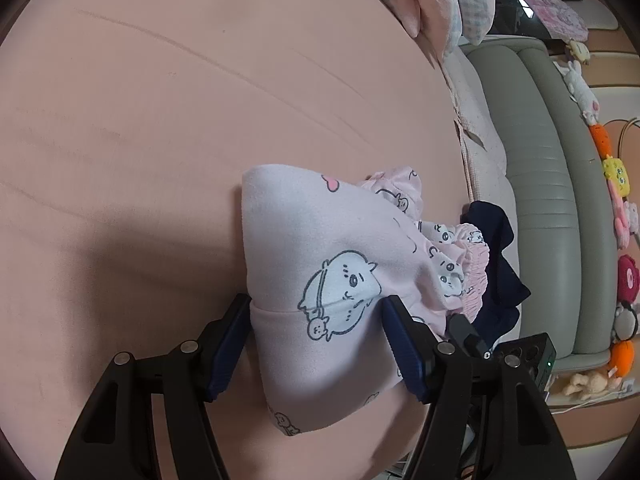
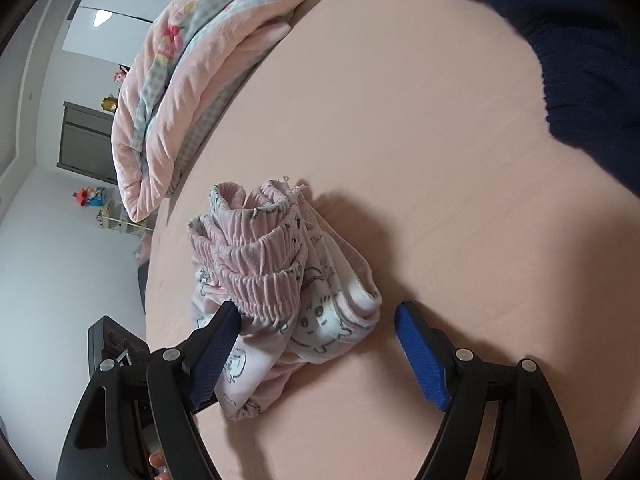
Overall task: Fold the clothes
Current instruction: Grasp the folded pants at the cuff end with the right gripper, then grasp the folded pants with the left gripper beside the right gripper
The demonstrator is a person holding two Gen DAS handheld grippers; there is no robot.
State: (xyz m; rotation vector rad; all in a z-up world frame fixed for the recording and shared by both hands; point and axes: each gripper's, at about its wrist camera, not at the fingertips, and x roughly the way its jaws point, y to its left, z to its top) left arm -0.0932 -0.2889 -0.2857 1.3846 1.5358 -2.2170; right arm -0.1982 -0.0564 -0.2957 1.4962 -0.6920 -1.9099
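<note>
Pink cartoon-print pyjama trousers point(image 1: 320, 248) lie folded in a bundle on the pink bed sheet point(image 1: 140, 112). My left gripper point(image 1: 316, 304) is shut on the near folded end, and its blue pads point(image 1: 228, 348) press the cloth from both sides. In the right wrist view the same trousers point(image 2: 280, 280) show their gathered elastic waistband, bunched upward. My right gripper point(image 2: 316, 312) is open around that end. Its left fingertip touches the waistband, and its right pad point(image 2: 420, 354) stands apart from the cloth.
A dark navy garment point(image 2: 580, 60) lies on the sheet point(image 2: 400, 120) just beyond the trousers, also in the left view as the navy garment point(image 1: 496, 264). A folded pink quilt point(image 2: 180, 92) sits at the bed's far edge. A grey padded headboard point(image 1: 540, 184) and plush toys point(image 1: 616, 176) line the side.
</note>
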